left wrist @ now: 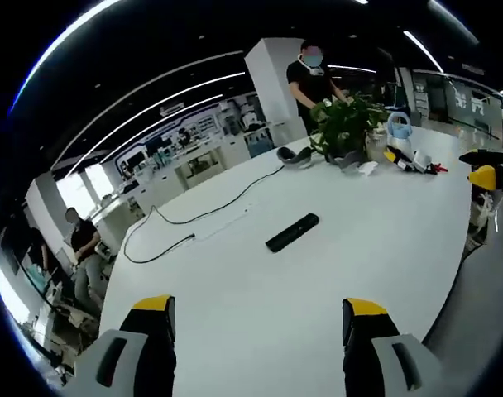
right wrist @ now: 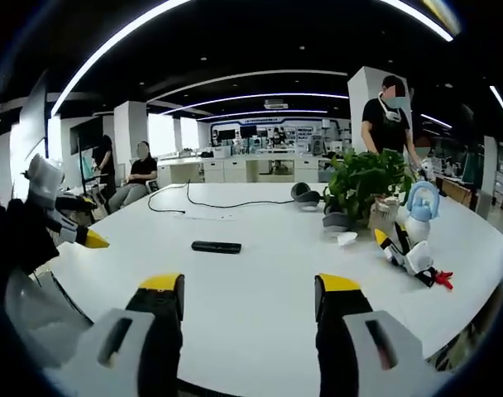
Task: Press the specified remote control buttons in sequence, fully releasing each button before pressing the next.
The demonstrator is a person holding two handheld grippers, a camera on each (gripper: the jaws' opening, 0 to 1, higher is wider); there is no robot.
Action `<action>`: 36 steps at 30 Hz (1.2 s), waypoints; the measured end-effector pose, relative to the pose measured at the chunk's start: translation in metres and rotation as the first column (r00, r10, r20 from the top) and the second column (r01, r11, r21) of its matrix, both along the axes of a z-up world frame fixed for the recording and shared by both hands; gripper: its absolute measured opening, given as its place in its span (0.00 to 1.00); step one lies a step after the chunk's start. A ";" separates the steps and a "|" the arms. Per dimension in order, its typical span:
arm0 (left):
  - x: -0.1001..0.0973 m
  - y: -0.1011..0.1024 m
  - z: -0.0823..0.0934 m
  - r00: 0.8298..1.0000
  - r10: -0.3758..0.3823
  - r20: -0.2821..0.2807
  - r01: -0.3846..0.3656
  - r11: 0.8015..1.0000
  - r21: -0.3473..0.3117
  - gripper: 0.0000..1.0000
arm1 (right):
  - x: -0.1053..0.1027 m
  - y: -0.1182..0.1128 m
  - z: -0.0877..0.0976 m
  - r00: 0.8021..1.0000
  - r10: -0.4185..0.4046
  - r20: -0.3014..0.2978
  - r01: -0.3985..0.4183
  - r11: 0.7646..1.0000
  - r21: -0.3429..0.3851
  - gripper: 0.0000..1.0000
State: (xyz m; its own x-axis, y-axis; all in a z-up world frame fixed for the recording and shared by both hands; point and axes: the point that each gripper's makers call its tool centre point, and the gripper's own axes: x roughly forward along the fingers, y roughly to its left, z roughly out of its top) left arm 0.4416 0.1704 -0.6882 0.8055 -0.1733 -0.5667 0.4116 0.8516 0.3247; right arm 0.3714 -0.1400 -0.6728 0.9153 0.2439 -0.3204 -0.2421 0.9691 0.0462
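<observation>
Remote lies flat mid-table, well short of the plant. Left gripper and right gripper both spread, empty. We judge it light, rigid, slippery: press buttons straight down.

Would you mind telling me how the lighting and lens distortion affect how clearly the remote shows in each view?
Left gripper view: the fisheye curves the white table edge and ceiling lights; the black remote stands out sharply, tilted. Right gripper view: even light, mild sheen on the table; the remote is small, its buttons unreadable.
</observation>
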 end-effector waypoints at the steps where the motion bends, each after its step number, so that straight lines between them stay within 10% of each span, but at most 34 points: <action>1: 0.003 -0.003 0.000 1.000 -0.016 -0.002 0.016 1.000 0.008 0.83 | 0.000 0.000 0.000 1.000 -0.001 0.000 0.001 1.000 0.000 0.66; 23: 0.094 -0.046 -0.013 0.977 -0.207 -0.040 0.210 0.975 0.071 0.77 | -0.001 0.004 -0.014 0.996 0.023 -0.081 -0.025 0.999 -0.025 0.55; 36: 0.137 -0.075 -0.037 0.937 -0.321 -0.135 0.337 0.934 0.120 0.72 | -0.006 0.008 -0.028 0.986 0.050 -0.162 -0.058 0.997 -0.049 0.31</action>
